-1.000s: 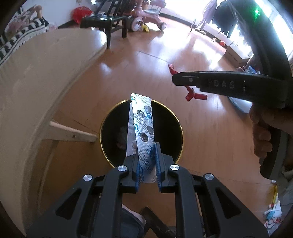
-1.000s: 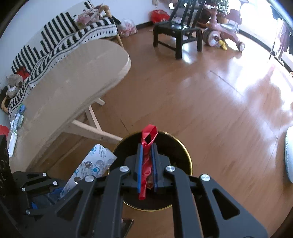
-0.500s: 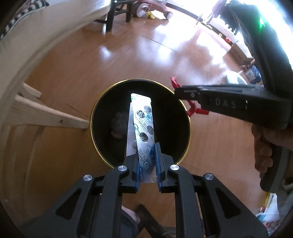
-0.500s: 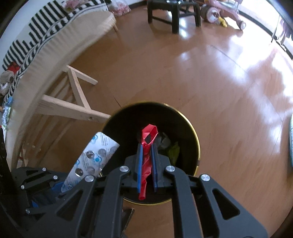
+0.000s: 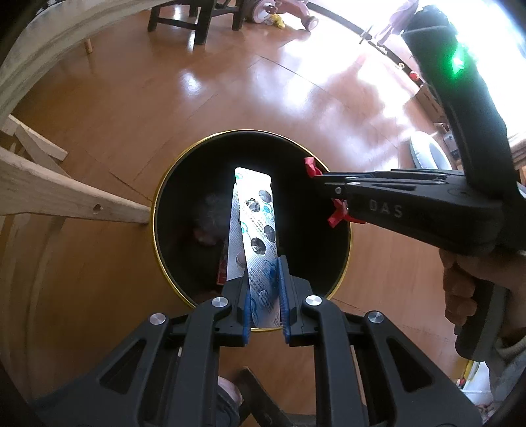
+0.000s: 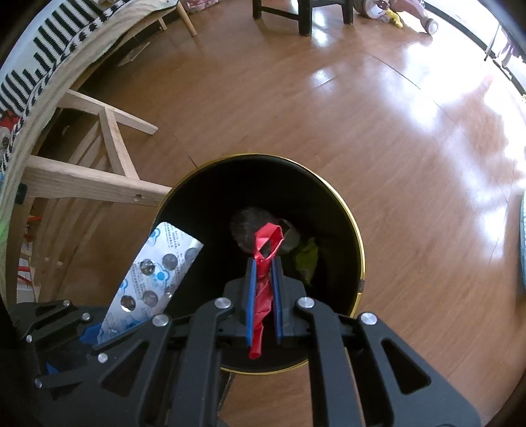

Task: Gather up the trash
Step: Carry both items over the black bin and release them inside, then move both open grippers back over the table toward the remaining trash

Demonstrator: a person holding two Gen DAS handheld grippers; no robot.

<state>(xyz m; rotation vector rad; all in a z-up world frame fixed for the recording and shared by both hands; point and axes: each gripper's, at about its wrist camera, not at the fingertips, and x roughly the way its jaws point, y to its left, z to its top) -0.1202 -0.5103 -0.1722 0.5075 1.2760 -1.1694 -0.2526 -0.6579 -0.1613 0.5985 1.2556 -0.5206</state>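
A black round bin with a gold rim [image 5: 157, 210] [image 6: 356, 236] stands on the wooden floor, with dark and green trash inside. My left gripper [image 5: 264, 262] is shut on a silver blister pack [image 5: 256, 226], held over the bin's mouth; the pack also shows in the right wrist view [image 6: 154, 279]. My right gripper [image 6: 263, 262] is shut on a red burst balloon [image 6: 266, 246], also over the bin's mouth. In the left wrist view the right gripper [image 5: 317, 179] reaches in from the right with red balloon ends [image 5: 335, 216] showing.
A pale wooden table's legs and crossbar [image 5: 65, 197] [image 6: 88, 184] stand just left of the bin. A black chair [image 6: 302, 13] and a pink ride-on toy [image 5: 279, 10] stand far back. A striped cloth [image 6: 39, 56] lies beyond the table.
Both grippers have moved forward and down toward the bin, which now looks larger and sits directly beneath both held items. Both grips are unchanged.
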